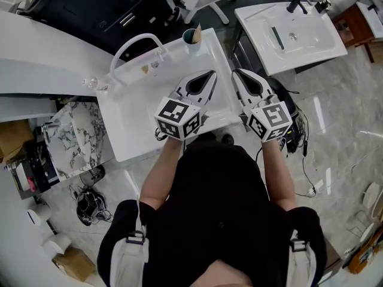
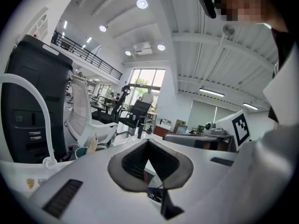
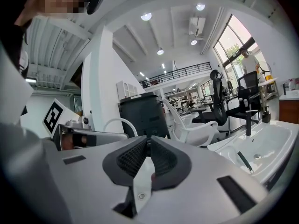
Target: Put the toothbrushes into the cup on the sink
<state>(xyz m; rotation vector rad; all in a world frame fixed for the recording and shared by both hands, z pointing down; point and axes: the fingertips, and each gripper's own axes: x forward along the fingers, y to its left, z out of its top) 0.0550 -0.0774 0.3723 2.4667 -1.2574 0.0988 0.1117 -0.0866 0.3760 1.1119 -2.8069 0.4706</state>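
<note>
White sink (image 1: 131,124), far corner: a teal cup (image 1: 192,36) stands upright with a tan tip poking out; a dark toothbrush (image 1: 277,37) lies in the second sink (image 1: 323,46) to the right; the left gripper (image 1: 212,74) and right gripper (image 1: 235,73) hover over the near sink, both pinched closed on nothing.

My head camera looks steeply down on the sink (image 1: 128,124); my left tool (image 1: 210,75) and right tool (image 1: 237,74) cameras face level; all share the faucet (image 1: 136,36).

The left gripper (image 2: 148,143) is hiding the lower part of the cup (image 2: 81,151) beyond its fingers (image 2: 130,161).
</note>
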